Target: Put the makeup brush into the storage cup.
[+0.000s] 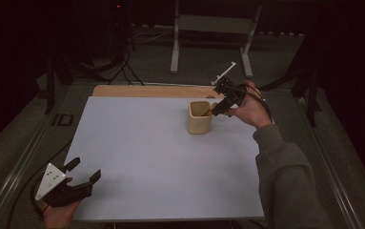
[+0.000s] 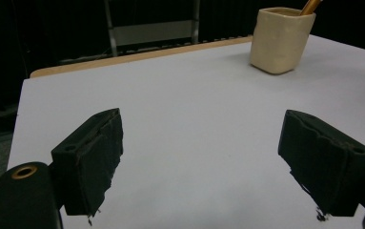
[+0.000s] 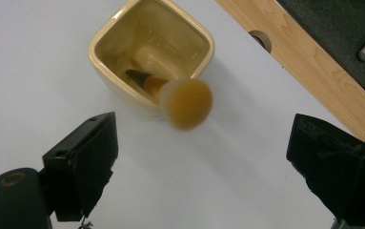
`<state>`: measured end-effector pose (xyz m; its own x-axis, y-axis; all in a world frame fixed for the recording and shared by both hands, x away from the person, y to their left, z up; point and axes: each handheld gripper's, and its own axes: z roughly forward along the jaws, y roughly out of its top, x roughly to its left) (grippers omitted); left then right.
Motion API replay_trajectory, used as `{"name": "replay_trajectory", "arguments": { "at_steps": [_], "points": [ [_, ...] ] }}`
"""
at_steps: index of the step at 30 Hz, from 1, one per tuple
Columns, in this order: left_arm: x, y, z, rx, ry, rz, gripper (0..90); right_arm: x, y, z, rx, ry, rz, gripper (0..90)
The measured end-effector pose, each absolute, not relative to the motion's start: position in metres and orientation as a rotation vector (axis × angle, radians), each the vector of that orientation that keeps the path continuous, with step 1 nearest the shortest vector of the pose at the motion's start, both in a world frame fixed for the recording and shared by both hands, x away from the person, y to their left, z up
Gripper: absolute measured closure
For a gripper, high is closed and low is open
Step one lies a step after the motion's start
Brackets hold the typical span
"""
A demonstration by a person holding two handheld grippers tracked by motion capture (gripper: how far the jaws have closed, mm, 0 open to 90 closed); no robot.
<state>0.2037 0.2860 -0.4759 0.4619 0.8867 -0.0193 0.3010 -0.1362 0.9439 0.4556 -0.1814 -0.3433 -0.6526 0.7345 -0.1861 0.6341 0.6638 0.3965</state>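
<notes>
A cream square cup [image 1: 199, 117] stands on a white table [image 1: 161, 157], a wooden-handled brush [image 3: 170, 93] leaning inside it.

The right gripper [image 1: 217, 109] hovers just beside the cup's right rim, jaws spread wide, holding nothing. The left gripper [image 1: 82, 172] rests well away from the cup, at the table's near-left corner, also wide open and empty.

Grey sleeve [image 1: 285, 176]; black hand-held gripper [image 1: 86, 172] with white three-cornered plate, trailing cable.

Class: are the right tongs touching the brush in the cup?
Apart. The right gripper view shows the right tongs open, jaws well either side of the brush.
</notes>
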Motion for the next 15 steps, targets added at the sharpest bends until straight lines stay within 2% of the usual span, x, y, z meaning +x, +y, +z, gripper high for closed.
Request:
{"name": "replay_trajectory", "arguments": {
  "at_steps": [15],
  "points": [
    [0.203, 0.286, -0.476, 1.678, 1.036, 0.714, 15.8, 0.442, -0.206, -0.342, 1.099, 2.477, 0.567, 10.3]
  ]
}}
